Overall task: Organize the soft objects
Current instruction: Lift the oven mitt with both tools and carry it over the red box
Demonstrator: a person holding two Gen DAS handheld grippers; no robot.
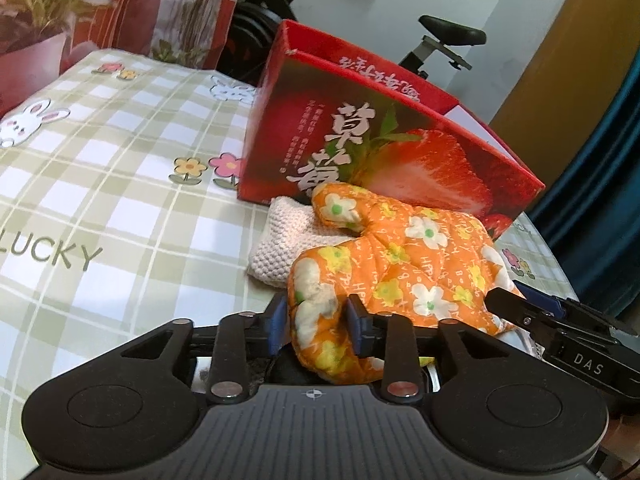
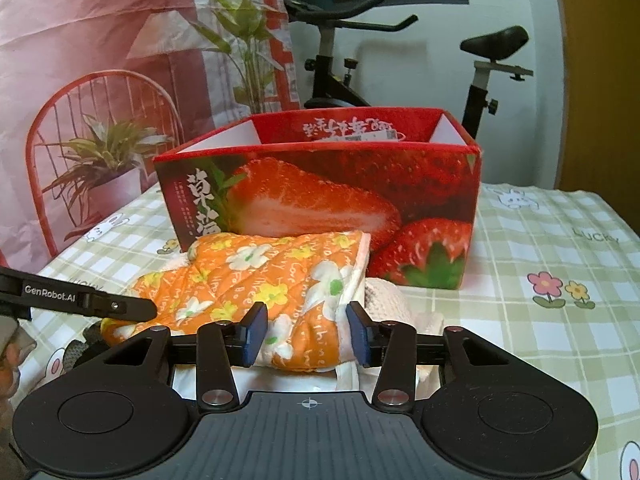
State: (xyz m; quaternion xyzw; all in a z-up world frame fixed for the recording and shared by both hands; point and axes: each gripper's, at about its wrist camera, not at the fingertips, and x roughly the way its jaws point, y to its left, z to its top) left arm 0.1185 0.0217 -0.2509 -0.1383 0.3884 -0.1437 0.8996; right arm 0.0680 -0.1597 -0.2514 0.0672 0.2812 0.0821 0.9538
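An orange flowered oven mitt (image 1: 400, 264) (image 2: 260, 276) lies on the checked tablecloth, partly over a pale pink knitted cloth (image 1: 280, 240) (image 2: 388, 300). Right behind them stands an open red strawberry box (image 1: 400, 152) (image 2: 320, 200). My left gripper (image 1: 316, 324) is open around the mitt's rounded fingertip end, which fills the gap without looking squeezed. My right gripper (image 2: 306, 334) is shut on the mitt's cuff end, a blue pad against each side. One finger (image 1: 520, 312) of the right gripper shows in the left wrist view, and one finger (image 2: 120, 306) of the left gripper in the right wrist view.
The tablecloth (image 1: 100, 200) with rabbits and flowers stretches bare to the left of the box and also to its right (image 2: 560, 240). An exercise bike (image 2: 348, 72) stands behind the table. A printed curtain (image 2: 100, 80) hangs at the back left. Something dark (image 2: 84, 344) lies under the mitt.
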